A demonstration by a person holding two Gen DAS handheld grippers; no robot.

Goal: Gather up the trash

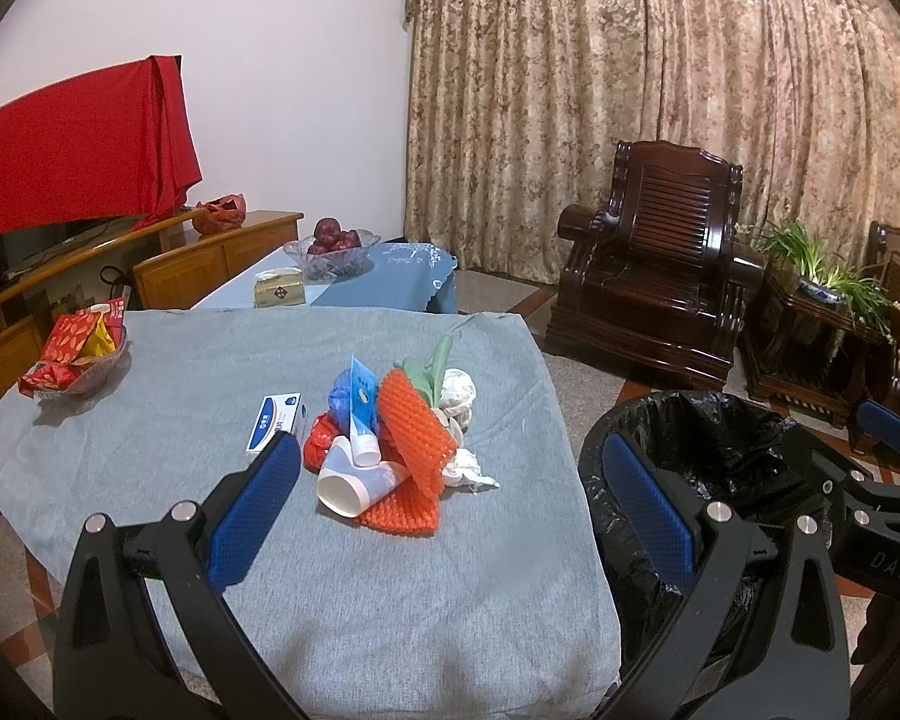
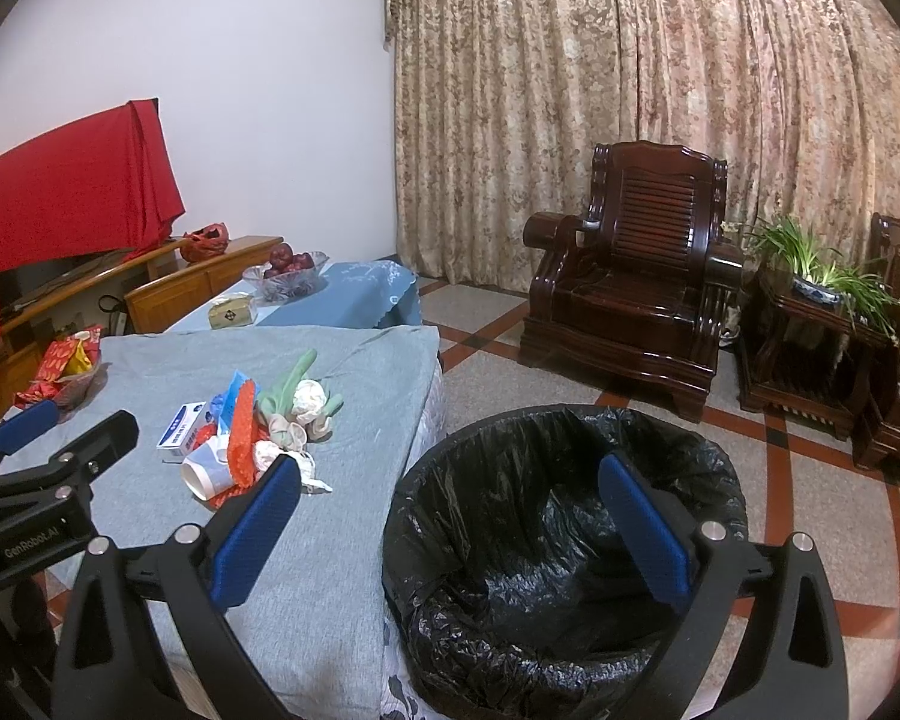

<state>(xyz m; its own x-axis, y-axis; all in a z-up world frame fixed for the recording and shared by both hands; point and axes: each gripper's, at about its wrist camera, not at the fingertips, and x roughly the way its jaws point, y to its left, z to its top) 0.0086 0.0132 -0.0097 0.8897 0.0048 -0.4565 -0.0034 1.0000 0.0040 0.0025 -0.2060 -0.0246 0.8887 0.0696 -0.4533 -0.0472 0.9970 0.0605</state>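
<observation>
Trash, a loose pile of orange foam netting [image 1: 411, 438], white paper cup [image 1: 348, 483], blue tube and crumpled tissue, sits mid-frame on the grey tablecloth [image 1: 210, 420] in the left wrist view. It looks light, soft and crushable; the netting's free edge seems easiest to pinch. The left gripper [image 1: 450, 510] is wide open, empty.

In the right wrist view, the pile [image 2: 252, 444] lies centre-left; the right gripper [image 2: 450, 531], wide open and empty, hovers over the black-lined round bin [image 2: 510, 516] at lower centre.
</observation>
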